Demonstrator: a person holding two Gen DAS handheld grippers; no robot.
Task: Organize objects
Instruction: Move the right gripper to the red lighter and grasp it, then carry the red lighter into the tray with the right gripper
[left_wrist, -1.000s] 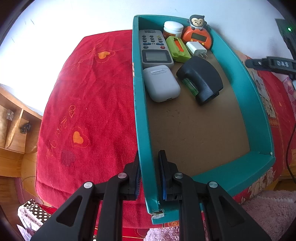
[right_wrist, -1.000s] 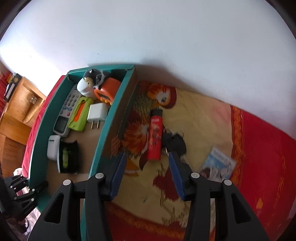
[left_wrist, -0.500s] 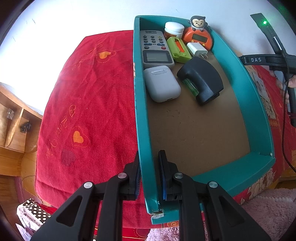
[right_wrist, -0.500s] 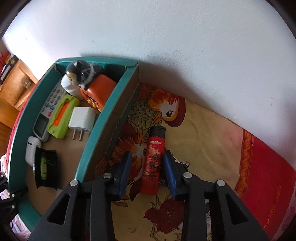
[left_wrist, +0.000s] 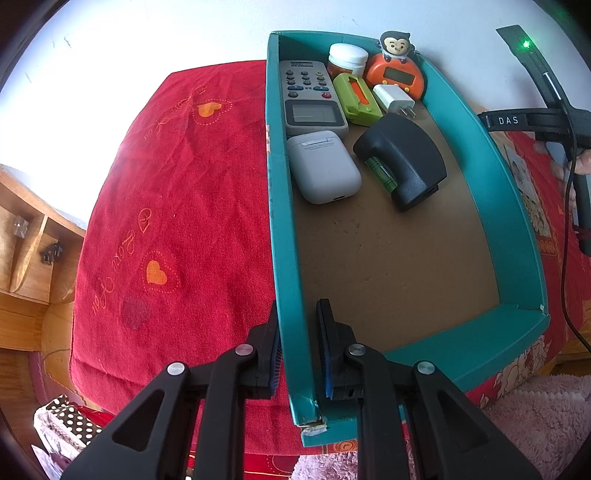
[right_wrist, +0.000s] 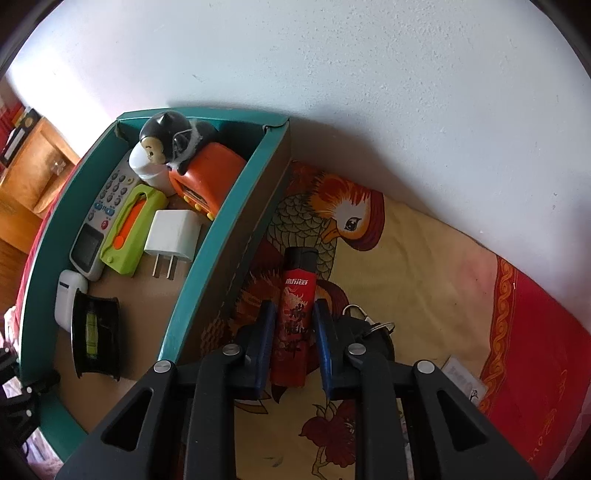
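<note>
Looks like most of the sorting is done. The teal box (left_wrist: 513, 206) already has a remote (left_wrist: 308, 98), a white earbud case (left_wrist: 323, 168), a black level (left_wrist: 402, 158), a green cutter (left_wrist: 356, 98), a white plug (left_wrist: 393, 99), a little jar (left_wrist: 347, 59) and an orange monkey clock (left_wrist: 397, 70), all packed up at the far end. The near half of the brown floor is bare.

What's left sits outside on the bird-print cloth (right_wrist: 424, 258): the red lighter (right_wrist: 295, 317), a black key fob (right_wrist: 373, 336) with its ring right beside it, and some small card by the right edge that I can't make out.

The right claw (right_wrist: 293, 347) has closed snug on the lighter, pads pressing on both of its long sides, and it's lying just beside the box wall. The left claw (left_wrist: 298, 350) is clamped on the box's near side wall, one pad inside, one outside.

The box is cardboard, with a scuffed, torn corner. The lighter is slick plastic, slim and straight, so I'd guess an easy pinch. The fob looks lumpier.
</note>
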